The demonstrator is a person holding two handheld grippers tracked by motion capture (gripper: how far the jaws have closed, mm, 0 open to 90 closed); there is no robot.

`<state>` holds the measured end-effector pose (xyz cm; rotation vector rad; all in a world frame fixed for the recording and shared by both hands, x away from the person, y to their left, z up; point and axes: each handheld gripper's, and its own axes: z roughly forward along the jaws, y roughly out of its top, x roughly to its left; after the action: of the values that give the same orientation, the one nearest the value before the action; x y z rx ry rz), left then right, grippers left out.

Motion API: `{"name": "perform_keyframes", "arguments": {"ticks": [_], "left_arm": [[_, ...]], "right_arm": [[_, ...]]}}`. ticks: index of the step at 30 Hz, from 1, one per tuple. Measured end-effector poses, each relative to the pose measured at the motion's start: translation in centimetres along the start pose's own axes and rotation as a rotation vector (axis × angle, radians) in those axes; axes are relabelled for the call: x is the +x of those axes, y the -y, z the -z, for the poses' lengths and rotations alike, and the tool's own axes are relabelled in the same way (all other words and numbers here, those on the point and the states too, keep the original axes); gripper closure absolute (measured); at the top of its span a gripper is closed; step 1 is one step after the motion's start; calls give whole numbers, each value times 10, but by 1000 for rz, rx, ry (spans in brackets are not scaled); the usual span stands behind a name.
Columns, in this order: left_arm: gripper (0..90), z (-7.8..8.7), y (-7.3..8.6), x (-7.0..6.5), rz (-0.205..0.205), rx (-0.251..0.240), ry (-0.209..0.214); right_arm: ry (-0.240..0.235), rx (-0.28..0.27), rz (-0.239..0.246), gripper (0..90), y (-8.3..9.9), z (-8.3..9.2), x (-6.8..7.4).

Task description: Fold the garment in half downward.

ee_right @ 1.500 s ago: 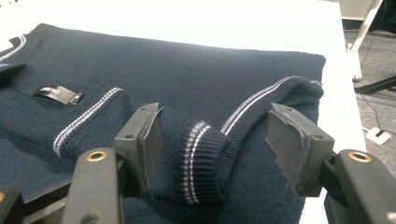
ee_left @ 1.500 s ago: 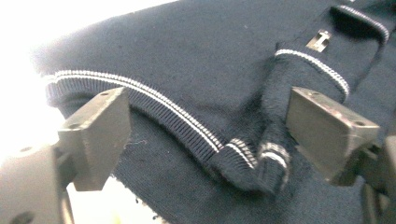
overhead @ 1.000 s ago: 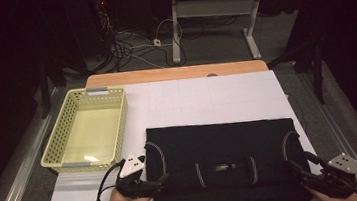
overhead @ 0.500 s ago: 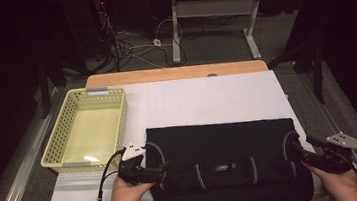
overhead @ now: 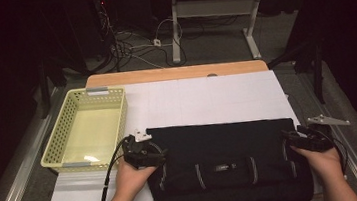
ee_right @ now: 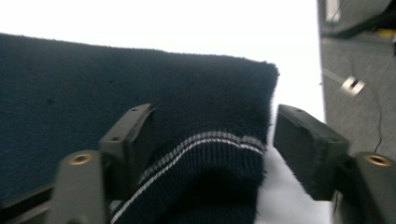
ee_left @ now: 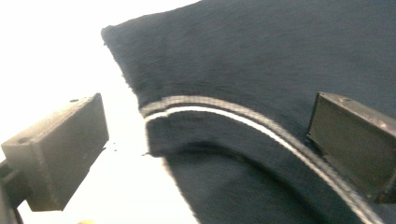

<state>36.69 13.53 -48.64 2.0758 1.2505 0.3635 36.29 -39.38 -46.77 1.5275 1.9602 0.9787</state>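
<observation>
High view: a dark knitted sweater (overhead: pixel 223 161) lies folded flat on white paper (overhead: pixel 201 100) at the near edge of the table, spanning the stretch between the two grippers.
Left gripper (overhead: pixel 144 152): at the sweater's left edge; in its own view the jaws stand apart, one over bare paper (ee_left: pixel 56 56), the other over the knit (ee_left: pixel 261 56), with the striped cuff band (ee_left: pixel 219 109) curving between them and nothing pinched.
Right gripper (overhead: pixel 307 139): at the sweater's right edge; its jaws have just been opening and stand apart around the folded striped cuff (ee_right: pixel 205 144), pads not pressing on it.
Beyond the left gripper: a pale yellow basket (overhead: pixel 55 143), just off the sweater's far left corner.
Handling: the knit looks soft, light and limp, so it would likely sag and unfold when lifted; not fragile, and the fuzzy surface should not slip.
Where to hold: probably the thick folded edge at each side, near the ribbed bands, taking all layers at once and lifting both sides together.
</observation>
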Motion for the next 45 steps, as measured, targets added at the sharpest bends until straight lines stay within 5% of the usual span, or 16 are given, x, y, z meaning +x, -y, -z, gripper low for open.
{"name": "perform_keyframes", "arguments": {"ticks": [4,8,13,17,20,24,30,39,41,43,45], "left_arm": [[0,-4,-3,5,50,43,-3],[18,-4,-4,4,57,39,-7],[306,-4,-5,-2,29,-1,37],[645,-6,-8,-7,-15,-3,101],[708,-6,-9,-10,-50,-11,101],[725,8,-19,-7,-55,-71,91],[726,35,-53,-9,-91,-172,35],[719,35,-102,10,-41,-225,-56],[687,24,-106,13,-31,-201,-46],[560,13,-106,13,-15,-145,-41],[441,11,-102,9,-25,-147,-41]], "right_arm": [[33,76,7,187,-7,-13,0],[54,101,29,203,-9,-17,3],[-3,75,61,440,-7,-15,5],[-60,70,63,651,-6,-14,6],[-91,66,74,745,-6,-14,8],[-75,35,92,781,-10,-8,11],[-7,-100,141,792,-48,18,18],[23,-189,160,783,-100,19,12],[14,-173,144,721,-102,7,8],[8,-120,115,564,-97,-9,3],[20,-106,99,508,-89,-16,1]]}}
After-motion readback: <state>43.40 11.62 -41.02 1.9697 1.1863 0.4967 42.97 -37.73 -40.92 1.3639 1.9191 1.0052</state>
